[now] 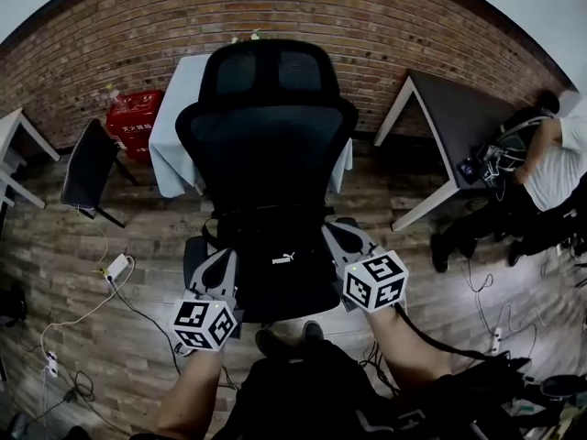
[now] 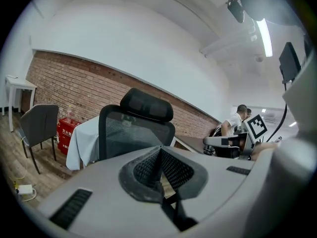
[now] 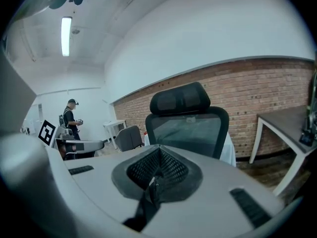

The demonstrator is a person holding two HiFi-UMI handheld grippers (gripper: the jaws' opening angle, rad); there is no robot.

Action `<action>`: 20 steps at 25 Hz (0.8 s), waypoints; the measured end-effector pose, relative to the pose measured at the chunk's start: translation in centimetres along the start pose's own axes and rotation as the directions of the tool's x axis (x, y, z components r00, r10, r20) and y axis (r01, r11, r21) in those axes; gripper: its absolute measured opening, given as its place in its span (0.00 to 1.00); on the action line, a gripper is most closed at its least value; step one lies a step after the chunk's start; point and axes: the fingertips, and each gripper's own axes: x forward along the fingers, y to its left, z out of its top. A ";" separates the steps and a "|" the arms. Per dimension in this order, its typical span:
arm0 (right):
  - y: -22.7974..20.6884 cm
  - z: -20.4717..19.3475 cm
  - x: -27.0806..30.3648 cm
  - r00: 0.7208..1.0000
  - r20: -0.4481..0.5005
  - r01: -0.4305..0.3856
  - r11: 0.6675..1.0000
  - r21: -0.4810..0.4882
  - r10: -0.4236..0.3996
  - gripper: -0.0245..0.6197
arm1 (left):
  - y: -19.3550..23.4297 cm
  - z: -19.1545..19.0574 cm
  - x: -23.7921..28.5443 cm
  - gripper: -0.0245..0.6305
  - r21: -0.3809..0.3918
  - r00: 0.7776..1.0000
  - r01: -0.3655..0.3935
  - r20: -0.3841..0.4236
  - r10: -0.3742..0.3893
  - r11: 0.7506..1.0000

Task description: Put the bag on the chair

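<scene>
A black office chair [image 1: 266, 145] with a mesh back and headrest stands right in front of me. A black bag [image 1: 280, 269] with a small white logo sits over its seat, between my two grippers; whether it rests on the seat is unclear. My left gripper [image 1: 218, 262] is at the bag's left side and my right gripper [image 1: 341, 236] at its right. In the left gripper view the left gripper [image 2: 159, 151] is shut on a thin black strap [image 2: 171, 209]. In the right gripper view the right gripper [image 3: 158, 151] is likewise shut on a black strap [image 3: 146, 202].
Behind the chair stand a table with a white cloth [image 1: 176, 126], a red crate [image 1: 135, 117] and a grey chair [image 1: 89, 168]. A dark table [image 1: 449, 117] and a seated person [image 1: 550, 172] are at the right. Cables and a power strip [image 1: 116, 266] lie on the wood floor.
</scene>
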 end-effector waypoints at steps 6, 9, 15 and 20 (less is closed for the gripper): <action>0.5 3.2 -2.1 0.996 0.080 -0.040 0.999 0.008 0.039 0.07 | -2.6 3.0 -0.8 0.05 0.041 0.999 -0.003 0.040 0.001 0.999; 0.4 4.4 -2.8 0.995 0.092 -0.021 0.999 -0.036 0.025 0.07 | -3.2 4.1 -1.5 0.05 0.035 0.998 -0.020 0.062 0.018 0.999; 1.2 5.2 -4.8 0.992 0.110 -0.057 0.997 -0.044 0.061 0.07 | -5.1 5.6 -2.9 0.05 0.064 0.996 -0.031 0.090 0.025 0.998; 1.5 6.1 -6.0 0.987 0.136 -0.083 0.995 -0.054 0.090 0.07 | -6.2 6.6 -3.6 0.05 0.077 0.992 -0.043 0.123 0.033 0.996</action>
